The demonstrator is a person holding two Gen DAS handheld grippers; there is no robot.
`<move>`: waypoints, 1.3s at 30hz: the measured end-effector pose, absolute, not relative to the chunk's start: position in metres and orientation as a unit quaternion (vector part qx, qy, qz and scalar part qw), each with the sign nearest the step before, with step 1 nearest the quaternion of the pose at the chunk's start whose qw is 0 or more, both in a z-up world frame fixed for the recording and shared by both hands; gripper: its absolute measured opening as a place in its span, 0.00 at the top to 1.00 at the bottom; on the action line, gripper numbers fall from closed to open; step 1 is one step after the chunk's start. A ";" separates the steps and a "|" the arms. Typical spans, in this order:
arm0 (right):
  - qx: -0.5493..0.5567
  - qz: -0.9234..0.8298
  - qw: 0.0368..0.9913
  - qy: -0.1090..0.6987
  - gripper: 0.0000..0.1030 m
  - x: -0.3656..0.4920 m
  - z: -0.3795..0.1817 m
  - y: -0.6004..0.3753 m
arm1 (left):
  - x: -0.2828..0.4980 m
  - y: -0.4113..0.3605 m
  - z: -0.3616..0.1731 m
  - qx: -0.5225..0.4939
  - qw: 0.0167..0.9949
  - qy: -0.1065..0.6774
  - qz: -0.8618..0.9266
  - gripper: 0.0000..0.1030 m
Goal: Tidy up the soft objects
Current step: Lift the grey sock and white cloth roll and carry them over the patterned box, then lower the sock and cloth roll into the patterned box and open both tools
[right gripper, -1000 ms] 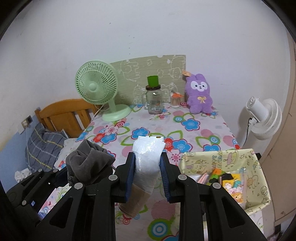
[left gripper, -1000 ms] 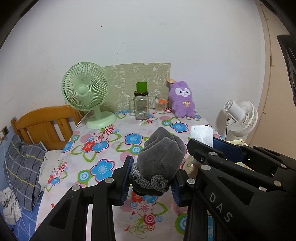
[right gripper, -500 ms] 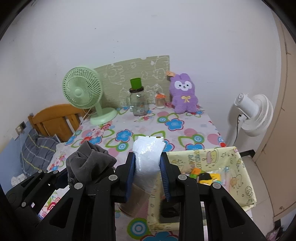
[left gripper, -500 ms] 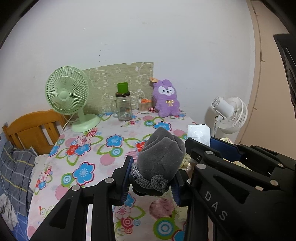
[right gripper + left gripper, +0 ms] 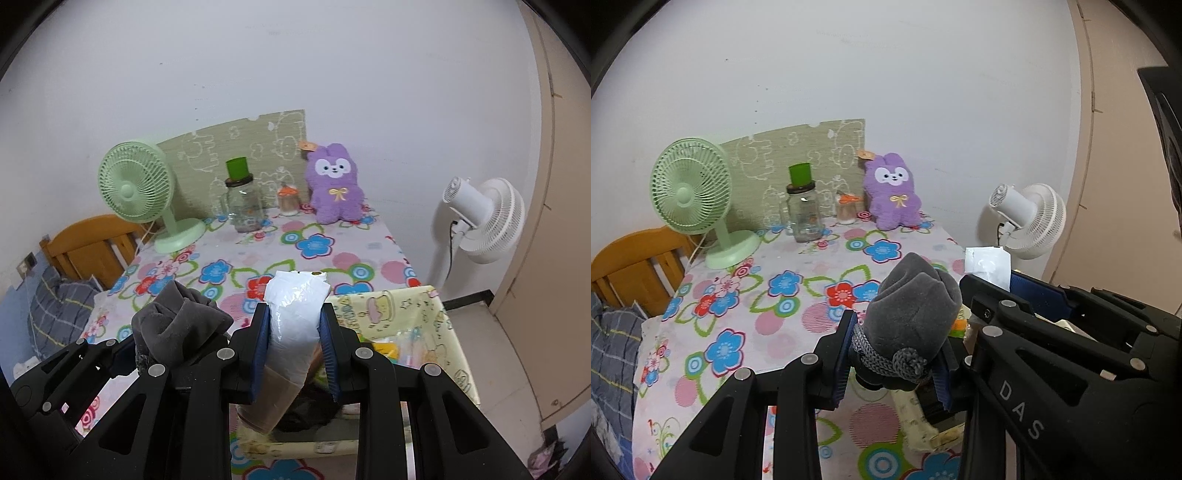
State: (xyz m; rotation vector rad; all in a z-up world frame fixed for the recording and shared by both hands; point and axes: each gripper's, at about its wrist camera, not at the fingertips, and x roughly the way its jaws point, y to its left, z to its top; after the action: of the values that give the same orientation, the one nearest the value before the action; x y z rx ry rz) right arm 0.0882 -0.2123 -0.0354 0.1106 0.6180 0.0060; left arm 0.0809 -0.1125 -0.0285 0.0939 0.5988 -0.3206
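With the left gripper (image 5: 892,354) clamped on the grey hat (image 5: 912,314) and the right gripper (image 5: 294,345) pinching the plastic-wrapped roll (image 5: 295,317), both above the yellow bin (image 5: 448,328), an early release could drop either onto the rim or table (image 5: 332,251).

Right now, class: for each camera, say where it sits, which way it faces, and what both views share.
Left wrist: rides the left gripper, facing the floral table; its jaws clamp a grey pouch.
Right wrist: rides the right gripper, facing the yellow bin; its jaws clamp a white roll.
Shared: green fan, purple plush.
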 end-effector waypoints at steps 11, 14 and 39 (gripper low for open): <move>0.063 -0.024 0.949 0.309 0.71 0.092 -0.044 -0.239 | 0.090 -0.141 -0.035 0.059 0.933 0.303 -0.183 0.63; 0.066 -0.030 0.947 0.312 0.71 0.094 -0.046 -0.245 | 0.093 -0.147 -0.037 0.062 0.931 0.306 -0.187 0.63; 0.092 -0.061 0.934 0.340 0.71 0.101 -0.076 -0.290 | 0.120 -0.193 -0.075 0.077 0.903 0.362 -0.218 0.63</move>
State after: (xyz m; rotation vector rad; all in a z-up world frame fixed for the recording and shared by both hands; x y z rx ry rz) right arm 0.1006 -0.2905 -0.0758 0.1881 0.6962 -0.1254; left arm 0.1198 -0.1928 -0.0754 0.1596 0.7474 -0.4510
